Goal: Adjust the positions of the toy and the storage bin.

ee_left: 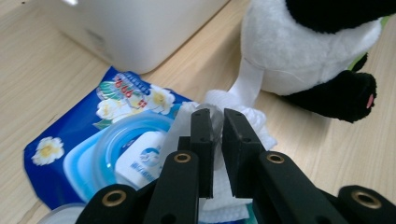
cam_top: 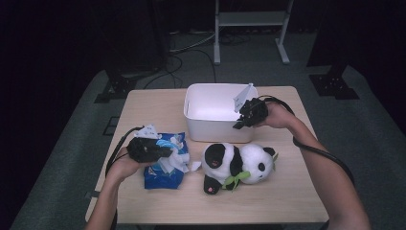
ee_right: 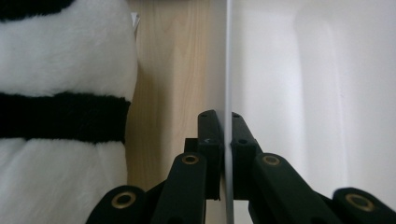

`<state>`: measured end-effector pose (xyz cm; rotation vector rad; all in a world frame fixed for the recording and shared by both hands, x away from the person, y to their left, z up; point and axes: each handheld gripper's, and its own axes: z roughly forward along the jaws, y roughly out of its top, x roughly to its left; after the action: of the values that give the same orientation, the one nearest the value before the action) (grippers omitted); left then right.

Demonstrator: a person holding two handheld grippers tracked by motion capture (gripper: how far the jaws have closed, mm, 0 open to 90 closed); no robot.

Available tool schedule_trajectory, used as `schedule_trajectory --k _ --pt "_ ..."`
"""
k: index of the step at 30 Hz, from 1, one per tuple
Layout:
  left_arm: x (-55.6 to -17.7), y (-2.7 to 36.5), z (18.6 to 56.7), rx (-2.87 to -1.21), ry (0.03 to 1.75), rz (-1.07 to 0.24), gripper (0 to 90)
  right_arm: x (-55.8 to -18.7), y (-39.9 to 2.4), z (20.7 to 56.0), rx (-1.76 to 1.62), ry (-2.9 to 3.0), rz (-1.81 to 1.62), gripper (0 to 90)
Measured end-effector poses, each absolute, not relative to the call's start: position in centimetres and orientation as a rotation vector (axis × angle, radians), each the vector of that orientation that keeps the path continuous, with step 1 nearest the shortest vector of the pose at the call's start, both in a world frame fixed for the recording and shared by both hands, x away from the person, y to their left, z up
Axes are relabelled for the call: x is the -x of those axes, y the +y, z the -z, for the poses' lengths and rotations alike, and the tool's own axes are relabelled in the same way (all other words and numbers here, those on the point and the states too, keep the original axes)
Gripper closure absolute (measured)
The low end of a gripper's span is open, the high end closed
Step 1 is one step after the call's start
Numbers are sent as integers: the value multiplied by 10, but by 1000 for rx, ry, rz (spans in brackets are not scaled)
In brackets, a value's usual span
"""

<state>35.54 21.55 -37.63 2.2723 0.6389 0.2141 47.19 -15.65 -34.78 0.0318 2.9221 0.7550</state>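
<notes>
While the left gripper (cam_top: 165, 152) sits at centre left of the high view, clamped on a white wipe (ee_left: 219, 122) pulled up from the blue wipes pack (cam_top: 164, 167), the right gripper (cam_top: 238, 125) is clamped on the thin wall of the white bin (cam_top: 210, 108) at upper centre. A panda plush (cam_top: 237, 163) lies on the surface (cam_top: 287, 196), just below the bin.

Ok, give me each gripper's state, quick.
Left gripper: shut on a white wipe from the blue wipes pack.
Right gripper: shut on the white bin's rim.
</notes>
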Motion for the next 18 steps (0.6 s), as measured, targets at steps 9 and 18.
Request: schedule_trajectory --k 9,18 --pt "-356 235 374 -2256 696 -245 823 -464 -174 347 -50 2929 -742 860" --pt "-355 250 373 -2268 743 -275 822 -457 -187 347 -70 2931 -729 858"
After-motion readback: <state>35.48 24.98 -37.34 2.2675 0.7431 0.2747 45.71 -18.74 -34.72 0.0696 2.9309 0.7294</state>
